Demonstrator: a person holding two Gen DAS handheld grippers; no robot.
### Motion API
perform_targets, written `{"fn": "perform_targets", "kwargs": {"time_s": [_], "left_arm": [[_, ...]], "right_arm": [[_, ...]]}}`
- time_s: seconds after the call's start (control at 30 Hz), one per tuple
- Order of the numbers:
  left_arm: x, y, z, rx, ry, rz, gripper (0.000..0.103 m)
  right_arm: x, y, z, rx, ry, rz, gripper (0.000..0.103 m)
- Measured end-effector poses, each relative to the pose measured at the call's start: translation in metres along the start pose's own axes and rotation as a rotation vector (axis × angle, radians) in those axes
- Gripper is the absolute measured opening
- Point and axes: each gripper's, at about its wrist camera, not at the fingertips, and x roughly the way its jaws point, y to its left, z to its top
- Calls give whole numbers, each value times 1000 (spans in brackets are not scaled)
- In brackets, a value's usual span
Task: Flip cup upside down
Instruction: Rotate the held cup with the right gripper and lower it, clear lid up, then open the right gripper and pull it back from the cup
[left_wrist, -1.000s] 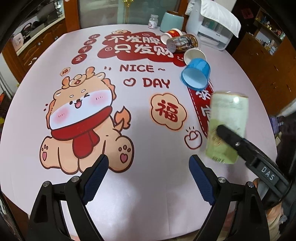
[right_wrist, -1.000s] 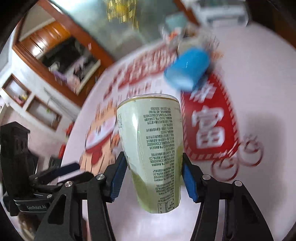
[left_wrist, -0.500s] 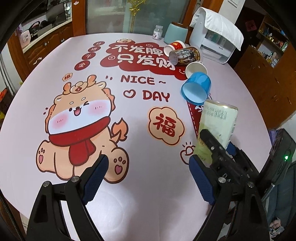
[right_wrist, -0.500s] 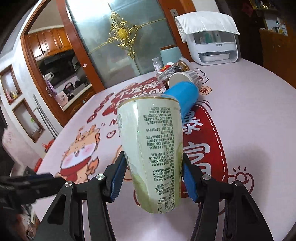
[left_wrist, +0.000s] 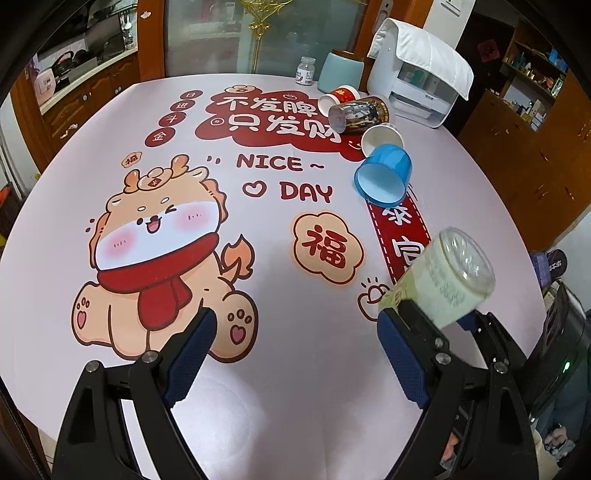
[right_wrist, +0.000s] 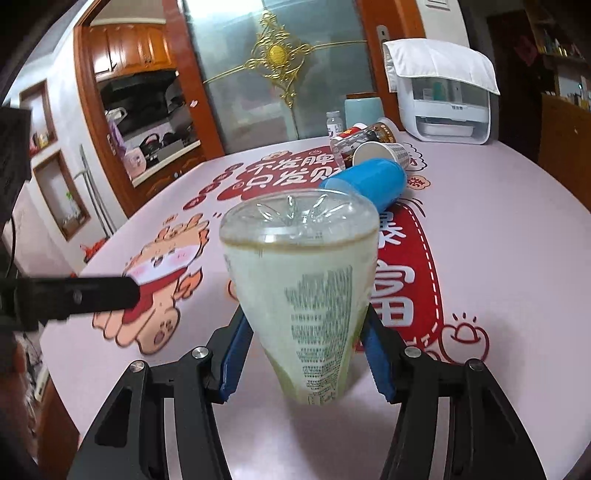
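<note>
- Two blue pads of the right gripper (right_wrist: 308, 354) are pressing on opposite sides of the cup (right_wrist: 306, 291), clamping it around its lower, narrower part.
- The cup is sitting directly ahead of this gripper, between its fingers, and is being held clear of the table (right_wrist: 498, 258); whether its lower end is touching the cloth cannot be told.
- The cup's long axis is running roughly up and away from the gripper, tilting slightly in the left wrist view, with the wide clear end uppermost.
- The left gripper (left_wrist: 295, 354) is hanging spread wide and gripping nothing, well to the left of the cup (left_wrist: 439, 277); the right hand is therefore the nearer one and is doing the work.
- Judgement: the coming move is turning on a wrist roll about the grip line, bringing the wide end down onto bare cloth.
- Further out, a blue cup (left_wrist: 384, 177) and several paper cups (left_wrist: 360, 112) are lying on their sides, apart from the held cup.
</note>
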Motion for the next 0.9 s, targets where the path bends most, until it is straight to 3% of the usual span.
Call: {"fn": "perform_targets", "kwargs": {"time_s": [0.33, 0.57, 0.9], "left_arm": [[6, -12, -12, 101, 20, 23, 87], [4, -20, -16, 134, 16, 21, 97], [1, -29, -33, 146, 21, 51, 98]], "right_arm": [[-8, 16, -14, -108, 25, -5, 63], [-21, 8, -10, -83, 17, 20, 80], [-58, -9, -14, -63, 85, 50, 80]]}}
